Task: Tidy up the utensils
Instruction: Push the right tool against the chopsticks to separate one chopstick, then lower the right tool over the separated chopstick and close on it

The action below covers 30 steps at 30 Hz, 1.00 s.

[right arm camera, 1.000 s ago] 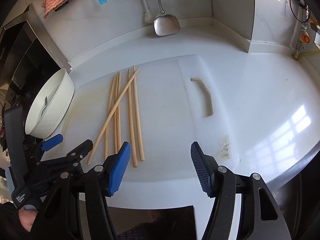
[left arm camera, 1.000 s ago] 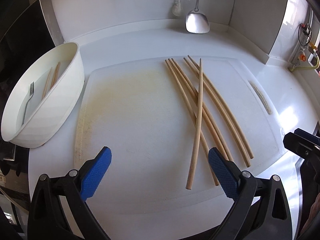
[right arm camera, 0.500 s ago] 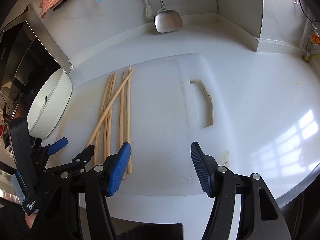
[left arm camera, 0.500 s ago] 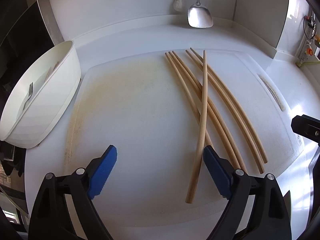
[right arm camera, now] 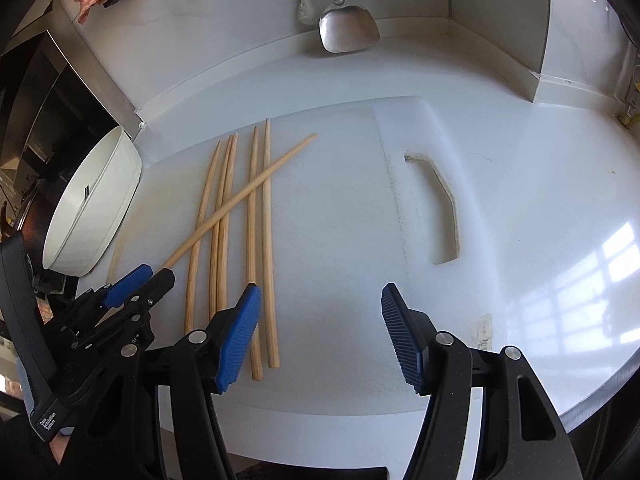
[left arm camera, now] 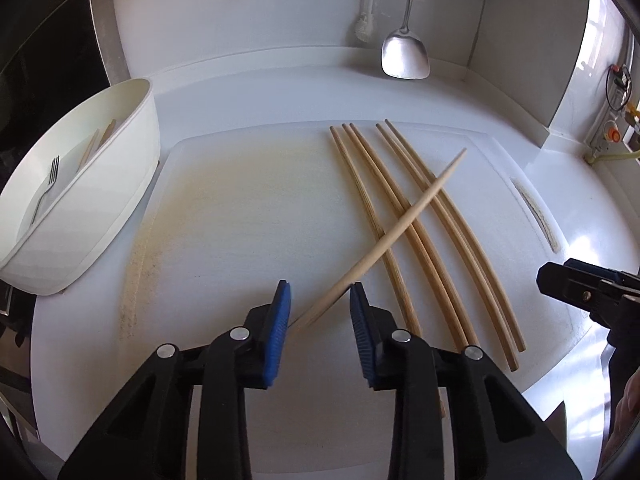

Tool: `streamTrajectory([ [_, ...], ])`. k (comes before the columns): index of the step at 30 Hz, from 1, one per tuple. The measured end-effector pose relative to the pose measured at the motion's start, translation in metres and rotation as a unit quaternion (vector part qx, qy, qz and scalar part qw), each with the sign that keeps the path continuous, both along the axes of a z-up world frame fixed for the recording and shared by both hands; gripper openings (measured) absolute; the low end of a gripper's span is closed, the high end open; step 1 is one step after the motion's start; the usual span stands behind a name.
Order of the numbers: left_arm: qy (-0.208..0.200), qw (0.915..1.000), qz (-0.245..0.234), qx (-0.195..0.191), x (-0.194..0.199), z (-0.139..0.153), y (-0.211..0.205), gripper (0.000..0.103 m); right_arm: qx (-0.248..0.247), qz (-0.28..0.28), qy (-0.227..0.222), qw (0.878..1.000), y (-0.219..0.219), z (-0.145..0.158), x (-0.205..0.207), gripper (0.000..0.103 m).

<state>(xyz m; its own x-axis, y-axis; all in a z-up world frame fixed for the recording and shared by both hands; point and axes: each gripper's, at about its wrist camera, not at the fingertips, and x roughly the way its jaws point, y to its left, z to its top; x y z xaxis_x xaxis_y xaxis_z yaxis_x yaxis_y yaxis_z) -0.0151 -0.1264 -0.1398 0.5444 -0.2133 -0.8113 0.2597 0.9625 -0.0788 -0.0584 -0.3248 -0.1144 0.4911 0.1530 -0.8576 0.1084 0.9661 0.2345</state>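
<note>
White oval plastic tub [left arm camera: 86, 200] at the white cutting board's [left arm camera: 240, 220] left edge holds a metal fork [left arm camera: 45, 188] and two wooden chopsticks [left arm camera: 98, 142]. Left gripper [left arm camera: 319, 304], jaws just closing, straddles the crossing wooden chopstick [left arm camera: 404, 224], grip uncertain; right gripper [right arm camera: 320, 332] stands spread, empty.

Left tongs [left arm camera: 320, 304] angled down, jaws just narrowed; right tongs [right arm camera: 320, 334] angled down, jaws apart.

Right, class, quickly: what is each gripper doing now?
Left gripper: jaws just closing around the crossing chopstick; firm grip cannot be told.
Right gripper: open, empty.
</note>
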Motion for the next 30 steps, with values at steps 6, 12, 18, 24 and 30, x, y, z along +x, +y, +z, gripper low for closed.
streamTrajectory([
  [6,0.01,0.9989,0.04,-0.022,0.008,-0.002,0.02,0.01,-0.005,0.011,0.003,1.0,0.012,-0.005,0.015,0.06],
  [12,0.007,0.9979,0.061,-0.021,0.008,-0.002,0.032,0.01,-0.026,0.022,-0.008,0.999,0.021,-0.007,0.026,0.06],
  [18,-0.002,0.9983,0.058,-0.009,0.007,-0.003,0.032,0.01,-0.055,0.019,-0.012,0.998,0.02,-0.016,0.037,0.06],
  [24,-0.007,0.9987,0.051,0.0,0.013,-0.003,0.025,0.038,-0.082,0.034,-0.019,0.996,0.022,-0.021,0.046,0.06],
  [30,-0.014,0.9983,0.055,0.015,0.022,-0.001,0.02,0.066,-0.113,0.051,-0.027,0.992,0.03,-0.022,0.053,0.06],
])
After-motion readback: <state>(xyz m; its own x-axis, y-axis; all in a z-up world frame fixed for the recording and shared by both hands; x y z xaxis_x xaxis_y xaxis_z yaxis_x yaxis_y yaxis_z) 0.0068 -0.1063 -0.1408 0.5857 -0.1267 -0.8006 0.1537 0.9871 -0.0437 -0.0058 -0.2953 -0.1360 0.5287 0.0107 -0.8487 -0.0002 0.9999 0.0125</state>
